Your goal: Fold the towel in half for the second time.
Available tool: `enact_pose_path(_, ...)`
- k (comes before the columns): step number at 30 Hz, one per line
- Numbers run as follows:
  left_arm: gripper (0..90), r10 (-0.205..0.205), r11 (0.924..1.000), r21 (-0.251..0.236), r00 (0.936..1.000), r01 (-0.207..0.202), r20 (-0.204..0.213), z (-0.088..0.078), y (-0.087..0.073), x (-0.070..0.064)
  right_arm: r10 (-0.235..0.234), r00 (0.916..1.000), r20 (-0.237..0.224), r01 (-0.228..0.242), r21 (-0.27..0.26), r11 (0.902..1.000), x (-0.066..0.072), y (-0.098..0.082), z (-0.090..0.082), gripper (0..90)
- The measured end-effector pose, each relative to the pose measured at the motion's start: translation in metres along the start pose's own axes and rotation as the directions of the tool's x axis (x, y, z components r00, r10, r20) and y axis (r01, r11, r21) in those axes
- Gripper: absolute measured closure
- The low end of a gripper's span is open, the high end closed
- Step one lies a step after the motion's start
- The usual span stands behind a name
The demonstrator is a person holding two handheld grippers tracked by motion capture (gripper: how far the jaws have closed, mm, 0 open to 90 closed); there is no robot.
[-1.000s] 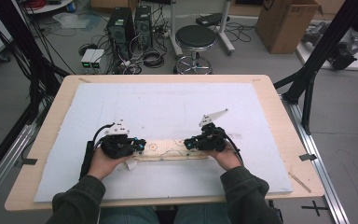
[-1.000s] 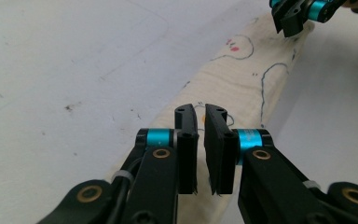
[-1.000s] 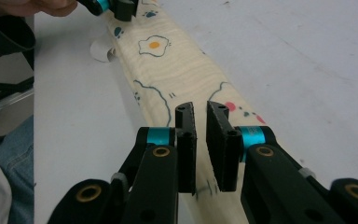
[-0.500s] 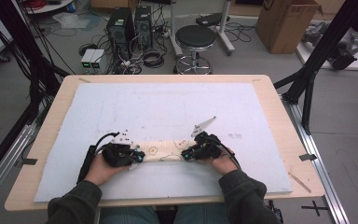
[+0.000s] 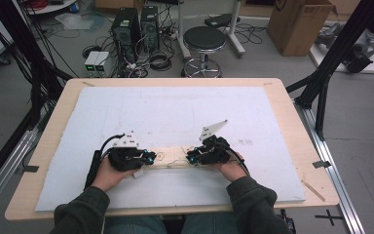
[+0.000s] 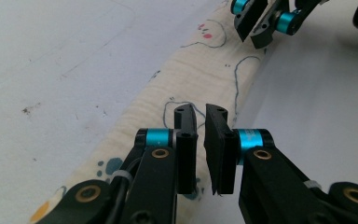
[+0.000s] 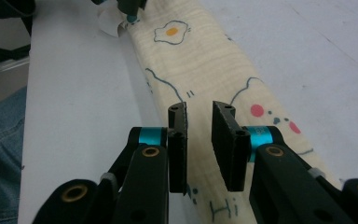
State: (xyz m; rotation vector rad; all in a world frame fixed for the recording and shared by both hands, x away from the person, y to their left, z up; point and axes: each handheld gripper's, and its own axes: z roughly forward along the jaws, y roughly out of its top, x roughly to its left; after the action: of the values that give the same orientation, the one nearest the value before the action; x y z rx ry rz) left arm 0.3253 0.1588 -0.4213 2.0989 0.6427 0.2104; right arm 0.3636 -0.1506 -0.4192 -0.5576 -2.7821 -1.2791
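Tool-first, raise left tool and right tool, jaws just parted and pinching nothing, straight off the long cream cartoon-printed cloth roll lying near-centre on the white-padded tabletop, without snagging.

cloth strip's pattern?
Cream cloth strip with blue-outlined doodles, a fried egg, red dots; clearest in right gripper view.

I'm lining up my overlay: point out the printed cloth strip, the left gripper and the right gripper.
printed cloth strip [image 5: 171, 158], high view, its middle between the grippers.
left gripper [image 6: 200, 122], left gripper view, midway between its fingertips.
right gripper [image 7: 199, 116], right gripper view, midway between its fingertips.
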Motion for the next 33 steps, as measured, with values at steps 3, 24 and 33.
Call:
enact_pose_path(3,81.6,0.015,0.9997,0.022,0.9995,-0.015,-0.027,0.000,-0.005,0.003,-0.015,0.9997,0.020,0.014,0.038,0.9992,-0.001,-0.003,0.001,73.9)
enact_pose_path(24,77.2,0.032,0.9938,0.108,0.9970,-0.024,-0.070,-0.020,-0.027,0.015,0.007,0.9949,0.101,-0.010,0.038,0.9992,-0.014,-0.042,-0.033,71.9)
enact_pose_path(33,72.1,0.006,0.9972,0.074,0.9972,0.000,-0.074,-0.024,-0.035,0.015,0.016,0.9934,0.114,-0.019,0.025,0.9995,-0.015,-0.054,-0.042,69.4)
